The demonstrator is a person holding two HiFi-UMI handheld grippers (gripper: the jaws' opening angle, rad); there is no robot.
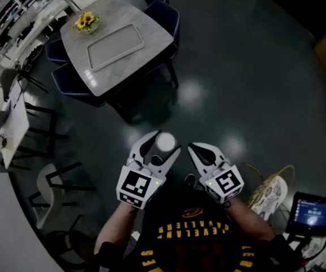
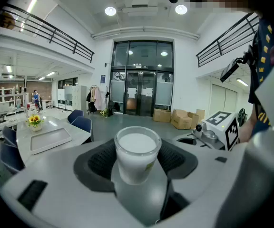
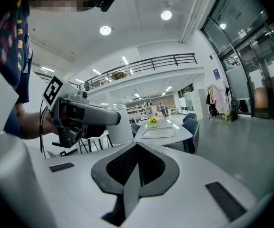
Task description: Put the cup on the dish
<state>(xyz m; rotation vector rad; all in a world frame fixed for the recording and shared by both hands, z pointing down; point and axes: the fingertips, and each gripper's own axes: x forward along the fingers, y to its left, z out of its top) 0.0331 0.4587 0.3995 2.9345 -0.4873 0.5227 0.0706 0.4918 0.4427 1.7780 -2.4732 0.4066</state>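
Cup: upright, pinched between the left gripper's fingers, a pad pressing on each side, carried above the floor.
Right gripper: fingers closed together, nothing between them.
Dish: on the desk, well apart from the cup.
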